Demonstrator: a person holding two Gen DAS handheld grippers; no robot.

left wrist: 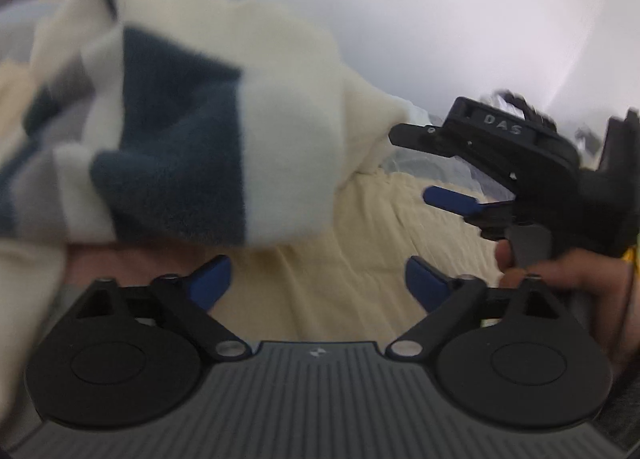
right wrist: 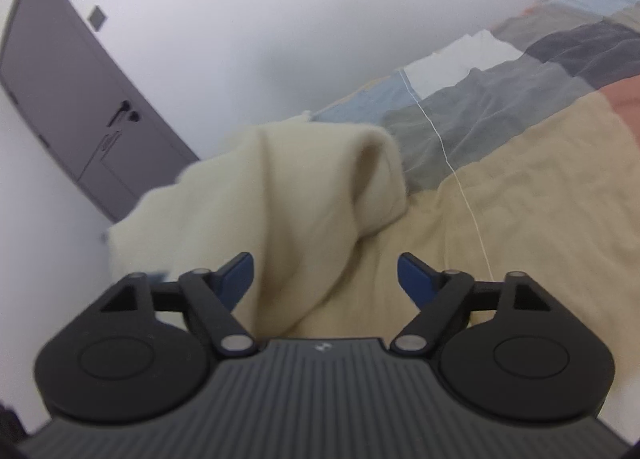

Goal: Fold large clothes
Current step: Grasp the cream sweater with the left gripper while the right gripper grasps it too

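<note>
Your left claw stands wide, its blue pads apart, with only the cream bedcover showing between them; nothing is gripped. Just beyond its left pad hangs the sweater, a soft cream garment with dark blue and grey blocks, bunched and blurred, its lower edge close above the bedcover. Whether the sweater touches that pad you cannot tell from this view. To the right of the sweater, your right claw shows from the side, held by your hand, with its pads apart and nothing between them.

From the right wrist view, your right claw is also wide, holding nothing. A cream fold of the sweater lies draped between and beyond its pads, nearer the left one, not pinched by either. The sweater rests on the bed, on the tan part of the patchwork quilt, whose blue, grey, white and pink patches stretch away to the right of the sweater. A thin white thread runs across the quilt just right of the sweater. Left of the sweater stands a grey door in the white wall.
</note>
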